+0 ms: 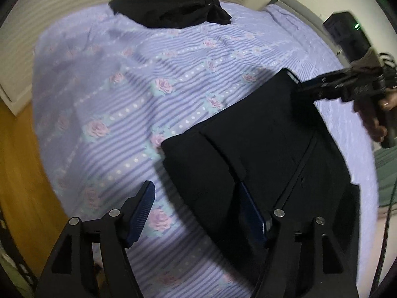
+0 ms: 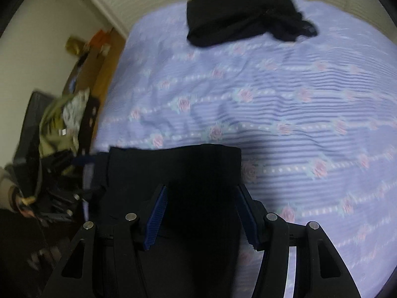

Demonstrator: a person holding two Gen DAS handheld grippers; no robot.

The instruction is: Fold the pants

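Observation:
Black pants (image 1: 260, 144) lie folded into a flat rectangle on the lilac flowered bed cover (image 1: 124, 99). My left gripper (image 1: 198, 198) is open just above their near-left edge; its right finger overlaps the cloth, its left finger is over the cover. In the right wrist view the pants (image 2: 173, 164) fill the lower middle, and my right gripper (image 2: 201, 206) is open above them, holding nothing. The right gripper also shows in the left wrist view (image 1: 310, 88), at the pants' far corner.
A second heap of black clothing (image 1: 171, 10) lies at the far edge of the bed, also in the right wrist view (image 2: 245, 15). A louvred white door (image 1: 62, 24) stands behind. Wooden floor (image 1: 22, 173) lies left of the bed. A cluttered chair (image 2: 62, 119) stands at the left.

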